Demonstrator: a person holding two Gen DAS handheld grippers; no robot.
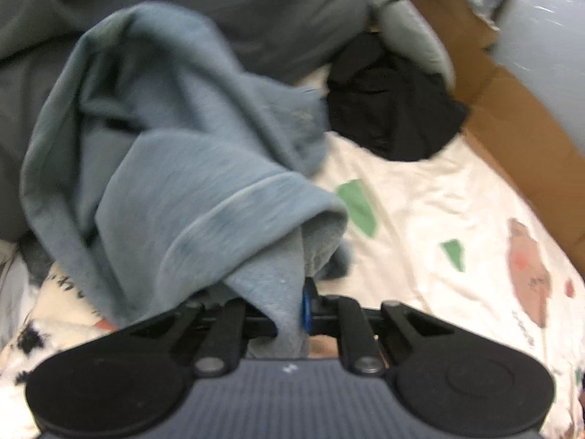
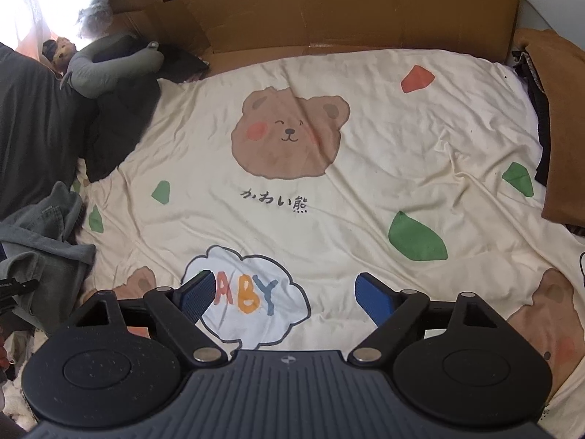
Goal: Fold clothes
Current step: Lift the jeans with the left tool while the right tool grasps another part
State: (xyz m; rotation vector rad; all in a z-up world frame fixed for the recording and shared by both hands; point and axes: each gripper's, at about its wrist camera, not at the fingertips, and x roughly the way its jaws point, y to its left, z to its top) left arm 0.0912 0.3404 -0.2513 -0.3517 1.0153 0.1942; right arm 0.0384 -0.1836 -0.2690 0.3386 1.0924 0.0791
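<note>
Pinched cloth is filling the near field of the left wrist view: the left hand-held gripper (image 1: 292,311) is clenching a fold of the grey-blue garment (image 1: 175,168), its hem bunching right at the blue pad (image 1: 306,307). I am seeing the rest of that garment draping away up-left, partly lifted off the bed sheet (image 1: 420,201) and blurring with motion. Beyond it a black garment (image 1: 387,109) is lying crumpled on the sheet, near the cardboard (image 1: 512,128) lining the bed's edge. A dark grey piece (image 1: 219,7) is spreading across the top of the view.

On the right wrist view, the right hand-held gripper (image 2: 285,292) is hanging released, jaws wide apart with nothing between them, over the cartoon bear print (image 2: 289,131) and cloud print. I am noting the grey-blue garment at the left edge there (image 2: 40,241), and a brown cloth (image 2: 559,128) lying along the right edge.
</note>
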